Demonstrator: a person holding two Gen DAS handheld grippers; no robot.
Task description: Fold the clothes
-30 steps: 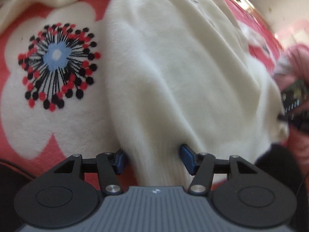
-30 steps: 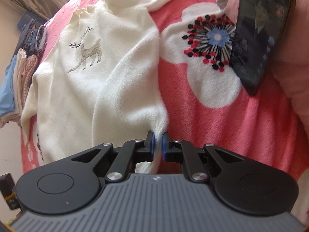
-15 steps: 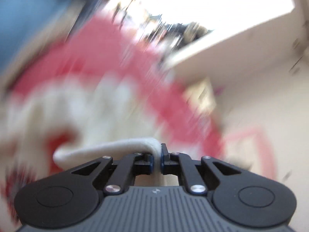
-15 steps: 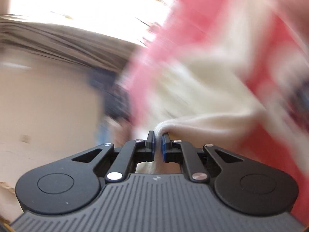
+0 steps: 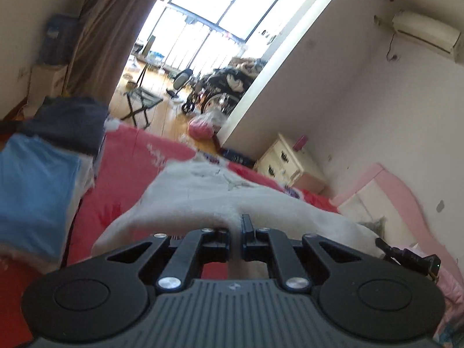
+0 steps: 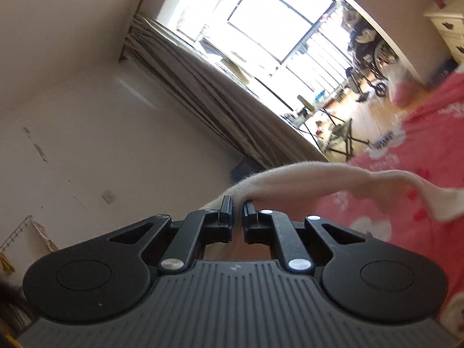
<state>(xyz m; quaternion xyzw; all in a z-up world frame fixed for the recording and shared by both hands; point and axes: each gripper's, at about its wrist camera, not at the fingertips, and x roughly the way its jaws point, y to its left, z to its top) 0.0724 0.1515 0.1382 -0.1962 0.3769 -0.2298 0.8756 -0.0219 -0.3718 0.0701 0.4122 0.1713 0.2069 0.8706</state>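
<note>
Over the bed (image 5: 121, 156), with its pink flowered blanket (image 6: 406, 156), the left gripper (image 5: 237, 232) is pinching a fold of the cream sweater (image 5: 203, 191). Its fingers (image 5: 247, 226) are pressing nearly together, with only the thin cloth between them. From the pinch the sweater is sloping away and down onto the blanket, a pale grey stitched figure showing on its far part.

In the right wrist view, the right gripper (image 6: 237, 206) is likewise clamping an edge of the sweater (image 6: 304, 178), its fingers (image 6: 226, 203) closing on the fabric with a narrow gap. The cloth is stretching from the pinch off to the right as a taut band, then drooping toward the blanket at the picture's right edge.

To the left in the left wrist view, a stack of clothes (image 5: 37, 179) is sitting on the bed: a blue piece below, a dark one above. Beyond the bed, a brown curtain (image 5: 95, 37) is hanging beside a bright window (image 5: 220, 8), and a cream drawer unit (image 5: 285, 162) is standing against the wall. A wall air conditioner (image 5: 423, 33) is showing high on the right.
</note>
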